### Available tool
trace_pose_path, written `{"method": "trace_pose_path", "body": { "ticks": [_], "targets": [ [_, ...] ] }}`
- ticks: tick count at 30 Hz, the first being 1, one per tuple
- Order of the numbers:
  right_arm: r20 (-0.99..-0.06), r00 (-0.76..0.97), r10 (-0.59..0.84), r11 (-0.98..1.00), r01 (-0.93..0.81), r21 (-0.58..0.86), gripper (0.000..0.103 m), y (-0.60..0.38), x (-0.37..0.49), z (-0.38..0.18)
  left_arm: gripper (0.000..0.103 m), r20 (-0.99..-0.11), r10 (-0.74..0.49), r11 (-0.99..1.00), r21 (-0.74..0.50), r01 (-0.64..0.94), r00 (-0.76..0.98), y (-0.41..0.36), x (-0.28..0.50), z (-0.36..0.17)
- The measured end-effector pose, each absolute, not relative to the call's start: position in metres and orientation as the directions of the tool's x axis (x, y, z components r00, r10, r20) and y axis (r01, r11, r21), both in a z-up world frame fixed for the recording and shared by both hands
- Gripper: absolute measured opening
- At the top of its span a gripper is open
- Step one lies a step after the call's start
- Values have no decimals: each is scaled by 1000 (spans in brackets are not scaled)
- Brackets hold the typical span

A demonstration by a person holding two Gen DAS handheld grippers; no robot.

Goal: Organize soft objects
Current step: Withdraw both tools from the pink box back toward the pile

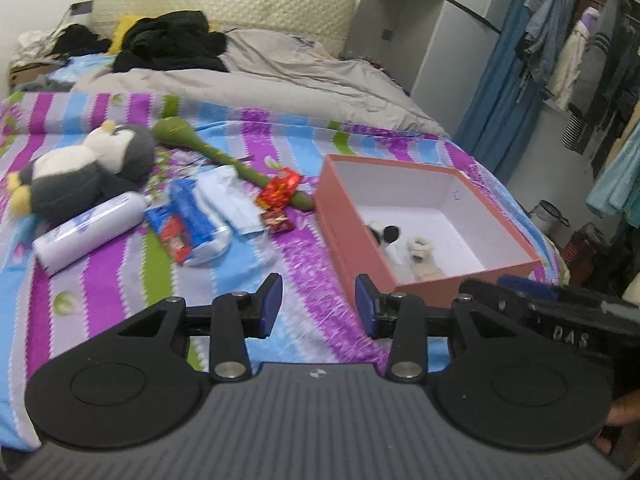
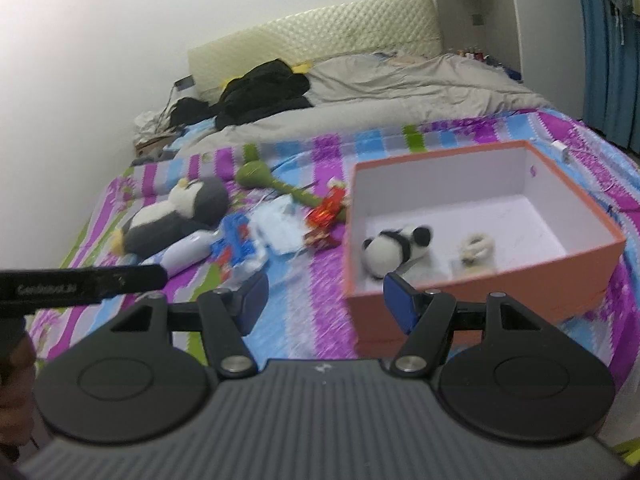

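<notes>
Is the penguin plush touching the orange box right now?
Apart. The left wrist view shows the penguin plush far left of the orange box, with striped bedspread and snack packets between them.

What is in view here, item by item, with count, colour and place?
box: one, orange outside, white inside, on the bedspread
small plush toys: two, panda and cream one, inside the box
penguin plush: one, grey and white, left of the box
green plush stick: one, behind the clutter
white bottle: one, beside the penguin
red wrappers: two, near the box
left gripper: open, empty
right gripper: open, empty
</notes>
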State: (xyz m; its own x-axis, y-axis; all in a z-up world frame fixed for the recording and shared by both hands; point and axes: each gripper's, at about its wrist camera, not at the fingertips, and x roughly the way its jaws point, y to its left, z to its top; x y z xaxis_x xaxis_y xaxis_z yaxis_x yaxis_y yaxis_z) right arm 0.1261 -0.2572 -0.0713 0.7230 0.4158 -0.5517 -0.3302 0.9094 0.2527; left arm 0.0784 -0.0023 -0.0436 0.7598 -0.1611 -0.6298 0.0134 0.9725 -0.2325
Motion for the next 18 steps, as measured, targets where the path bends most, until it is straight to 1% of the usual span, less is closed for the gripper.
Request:
{"method": "trace_pose_path", "body": {
  "ticks": [4,10,12,14,18],
  "targets": [
    [-573,695,433,900,-371,230,67,-233,109,-83,47,-637,-132,969,-245,-37,760,20,60,-58],
    [-543,703,458,882,-435,181,66,-194,96,-97,47,-644,-87,962,-251,-103,760,57,48,-77],
    [-550,692,468,877,-443,188,66,-183,102,-101,47,-643,-80,956,-265,-123,762,70,54,-78],
    [-539,687,487,867,-456,201,66,-175,110,-103,47,-641,-69,951,-273,-143,765,82,60,-79],
    [-525,703,480,871,-452,191,66,-159,128,-107,47,-637,-47,949,-269,-165,769,96,80,-83]
  ]
}}
